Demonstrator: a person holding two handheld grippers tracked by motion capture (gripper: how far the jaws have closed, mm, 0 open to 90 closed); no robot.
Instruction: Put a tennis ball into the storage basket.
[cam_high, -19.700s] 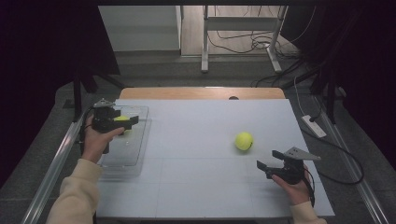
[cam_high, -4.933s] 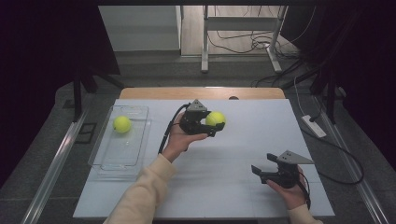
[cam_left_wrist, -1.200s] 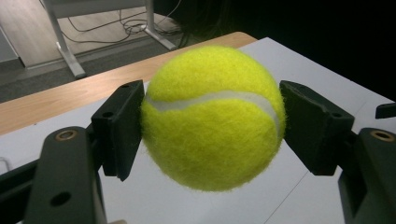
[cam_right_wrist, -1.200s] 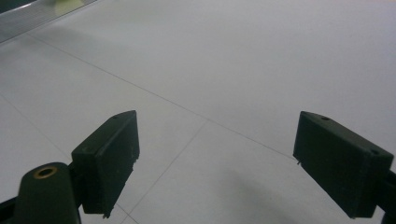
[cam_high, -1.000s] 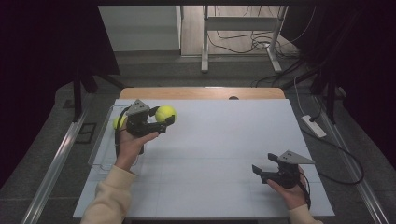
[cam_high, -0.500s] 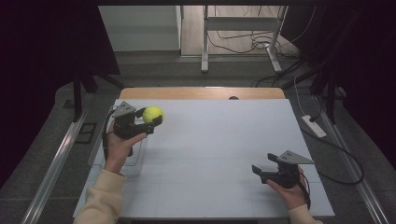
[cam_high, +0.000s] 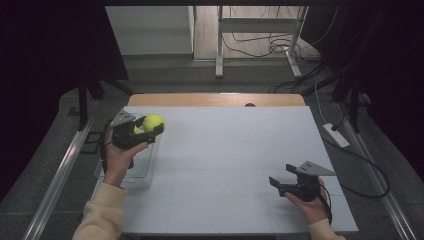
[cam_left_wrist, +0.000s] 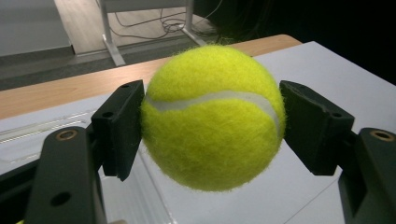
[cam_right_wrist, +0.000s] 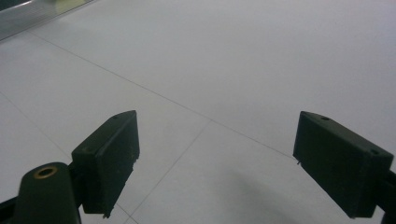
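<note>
A yellow-green tennis ball (cam_high: 153, 122) (cam_left_wrist: 212, 116) is clamped between the pads of my left gripper (cam_high: 147, 129) (cam_left_wrist: 212, 123), held in the air above the right rim of a clear plastic tray (cam_high: 145, 172). A second yellow ball (cam_high: 136, 129) peeks out behind that gripper, inside the tray, mostly hidden. Near the table's front right, my right gripper (cam_high: 279, 185) (cam_right_wrist: 217, 163) rests in a hand, jaws wide apart over bare white tabletop, nothing between them.
The white table surface (cam_high: 235, 150) has a wooden strip (cam_high: 215, 100) along its far edge. Beyond it are metal table legs and cables on the floor. A white power strip (cam_high: 336, 135) lies off the table's right edge.
My left gripper has carried the ball leftward, from the table's left-centre to above the tray's right rim. The right gripper has stayed where it was.
</note>
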